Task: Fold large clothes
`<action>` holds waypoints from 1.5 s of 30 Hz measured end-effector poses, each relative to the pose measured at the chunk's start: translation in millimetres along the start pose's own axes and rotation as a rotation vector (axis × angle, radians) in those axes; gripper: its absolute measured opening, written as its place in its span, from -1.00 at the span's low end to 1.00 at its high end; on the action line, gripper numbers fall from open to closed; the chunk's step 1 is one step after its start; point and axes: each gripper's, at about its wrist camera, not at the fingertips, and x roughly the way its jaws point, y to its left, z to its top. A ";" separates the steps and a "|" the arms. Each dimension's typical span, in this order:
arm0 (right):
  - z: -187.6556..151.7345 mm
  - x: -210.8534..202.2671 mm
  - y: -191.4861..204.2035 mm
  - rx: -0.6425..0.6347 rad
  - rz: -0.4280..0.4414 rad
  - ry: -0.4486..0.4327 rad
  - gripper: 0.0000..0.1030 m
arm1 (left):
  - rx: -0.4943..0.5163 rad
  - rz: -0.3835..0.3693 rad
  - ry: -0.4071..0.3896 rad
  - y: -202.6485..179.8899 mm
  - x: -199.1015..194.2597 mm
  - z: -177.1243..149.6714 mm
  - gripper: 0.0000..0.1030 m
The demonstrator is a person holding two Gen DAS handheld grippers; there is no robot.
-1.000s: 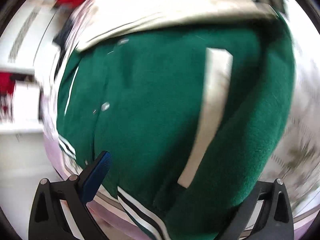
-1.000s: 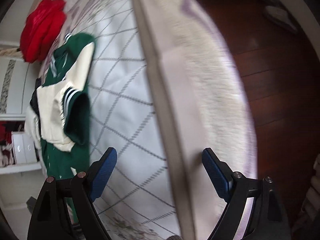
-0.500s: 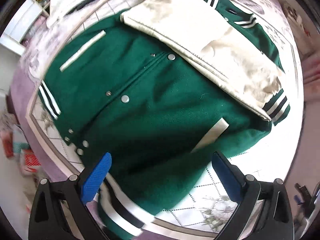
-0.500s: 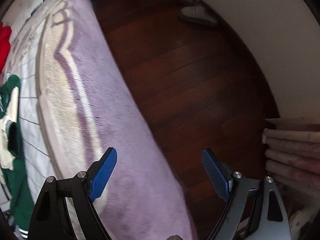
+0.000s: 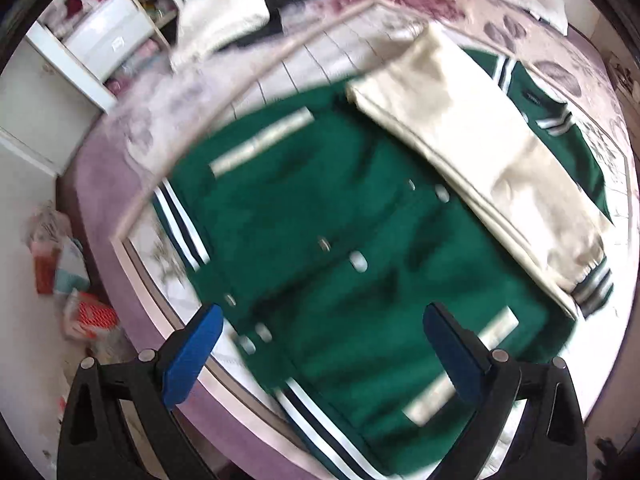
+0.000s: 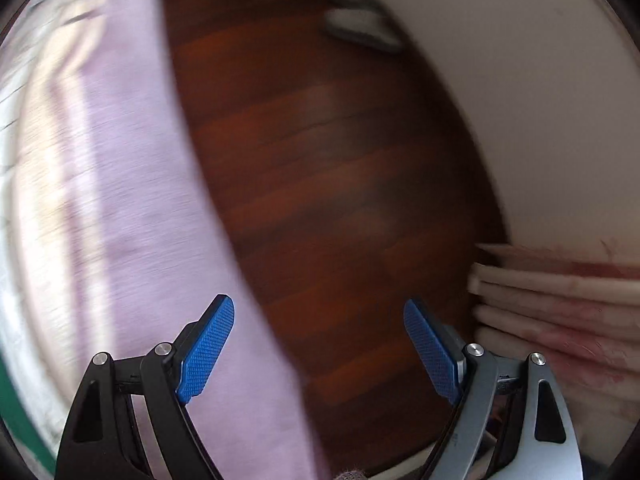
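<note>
Jacket (image 5: 332, 248) lies flat on the bed (image 5: 120, 168), one cream sleeve (image 5: 480, 160) folded across its chest (ready for a next fold, I judge). Left gripper (image 5: 320, 352) hangs above it, jaws apart, empty; right gripper (image 6: 320, 348), likewise agape, faces the floor (image 6: 320, 160) beside the bed.

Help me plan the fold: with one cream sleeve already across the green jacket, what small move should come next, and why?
Probably bring the right gripper back over the bed: it hangs open above the wood floor, off the green jacket. The left gripper is open too, holding nothing, and only one cream sleeve is visibly folded across.
</note>
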 end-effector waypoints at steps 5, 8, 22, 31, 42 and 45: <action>9.2 -5.4 -41.6 0.122 0.014 -0.046 0.72 | 0.461 0.047 -0.029 -79.3 4.1 -72.7 0.99; 9.5 -23.6 -19.3 0.145 0.232 -0.071 0.72 | 0.759 0.110 -0.036 -127.7 17.8 -151.2 0.99; -13.9 -60.7 233.0 -0.226 0.940 0.169 0.72 | 0.960 0.309 -0.017 -167.4 90.3 -191.5 1.00; 11.4 -4.9 380.4 -0.226 1.206 0.370 0.74 | 0.892 0.159 -0.031 -157.5 79.0 -154.9 -0.76; 1.1 -13.7 484.1 -0.101 1.185 0.340 -0.49 | 0.829 0.073 -0.113 -132.6 27.8 -127.8 -0.82; -1.9 -49.0 460.1 -0.071 1.206 0.285 -0.59 | 0.792 0.009 -0.134 -114.0 -5.9 -118.5 -0.83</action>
